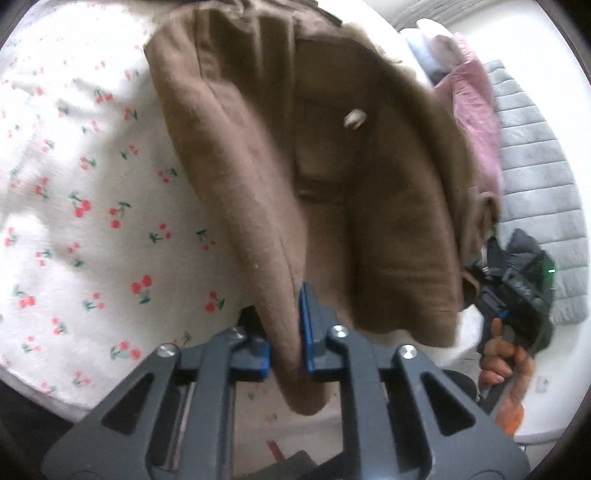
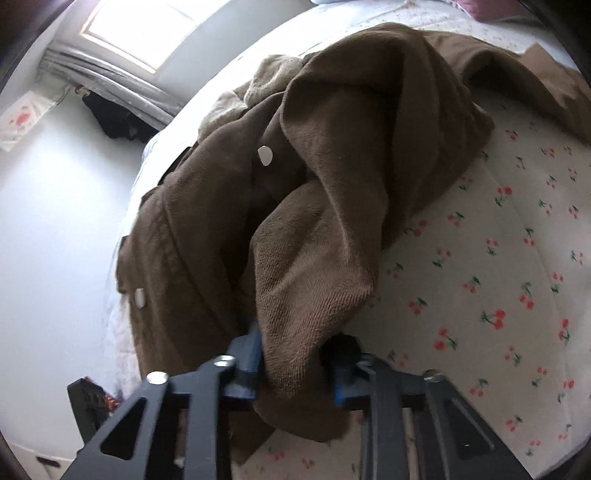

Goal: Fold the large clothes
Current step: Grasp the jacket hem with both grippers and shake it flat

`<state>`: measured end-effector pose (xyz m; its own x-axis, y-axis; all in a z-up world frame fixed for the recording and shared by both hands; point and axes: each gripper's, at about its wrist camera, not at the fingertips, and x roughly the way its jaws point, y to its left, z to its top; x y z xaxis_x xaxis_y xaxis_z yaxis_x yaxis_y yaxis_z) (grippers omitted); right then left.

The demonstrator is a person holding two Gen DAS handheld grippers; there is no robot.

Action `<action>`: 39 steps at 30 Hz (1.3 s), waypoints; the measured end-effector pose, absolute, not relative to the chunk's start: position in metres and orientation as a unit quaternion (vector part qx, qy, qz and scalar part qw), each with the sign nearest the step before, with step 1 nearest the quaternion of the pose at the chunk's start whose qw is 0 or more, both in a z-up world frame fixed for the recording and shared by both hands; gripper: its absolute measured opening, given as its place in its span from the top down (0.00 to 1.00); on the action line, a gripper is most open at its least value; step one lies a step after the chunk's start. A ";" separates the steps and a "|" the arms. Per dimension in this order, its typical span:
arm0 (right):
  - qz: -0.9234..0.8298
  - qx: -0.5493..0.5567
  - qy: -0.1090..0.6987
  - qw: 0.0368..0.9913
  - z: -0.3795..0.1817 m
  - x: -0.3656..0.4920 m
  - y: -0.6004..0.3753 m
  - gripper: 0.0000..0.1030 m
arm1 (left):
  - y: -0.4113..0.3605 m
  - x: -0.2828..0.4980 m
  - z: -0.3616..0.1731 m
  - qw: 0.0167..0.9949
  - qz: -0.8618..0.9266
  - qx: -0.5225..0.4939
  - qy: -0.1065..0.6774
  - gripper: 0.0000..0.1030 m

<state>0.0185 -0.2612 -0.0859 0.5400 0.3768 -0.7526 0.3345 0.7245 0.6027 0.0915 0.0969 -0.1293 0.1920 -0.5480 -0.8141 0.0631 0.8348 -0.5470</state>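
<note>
A large brown coat (image 1: pixel 332 177) with pale buttons hangs and drapes over the cherry-print bed sheet (image 1: pixel 74 184). My left gripper (image 1: pixel 286 332) is shut on a fold of the coat's edge, lifted above the sheet. The right gripper shows in the left wrist view (image 1: pixel 480 273), gripping the coat's other edge, with a hand on its handle. In the right wrist view my right gripper (image 2: pixel 295 354) is shut on a thick bunch of the brown coat (image 2: pixel 332 184), which lies crumpled across the sheet (image 2: pixel 498 277).
A pink garment (image 1: pixel 472 107) and a grey quilted cover (image 1: pixel 535 166) lie at the bed's right side. A beige garment (image 2: pixel 255 85) lies behind the coat. A window (image 2: pixel 140 26), a white wall and dark hanging clothes (image 2: pixel 110 118) are beyond the bed.
</note>
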 end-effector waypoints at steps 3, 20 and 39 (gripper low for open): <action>0.028 0.394 0.479 0.784 -0.073 0.002 -0.274 0.90 | 0.114 0.082 -0.102 0.760 -0.208 -0.196 0.583 0.90; -0.147 0.274 0.483 0.818 -0.003 -0.138 -0.344 0.53 | 0.200 0.058 -0.076 0.817 -0.053 -0.009 0.575 0.70; -0.070 0.256 0.540 0.799 -0.036 -0.083 -0.306 0.28 | 0.128 0.069 -0.066 0.818 -0.141 0.024 0.558 0.23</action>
<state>-0.0828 -0.3057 -0.0358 0.4068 0.1636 -0.8987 0.3885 0.8594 0.3323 0.0688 0.1275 -0.0662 0.3385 -0.2026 -0.9189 0.2572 0.9593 -0.1167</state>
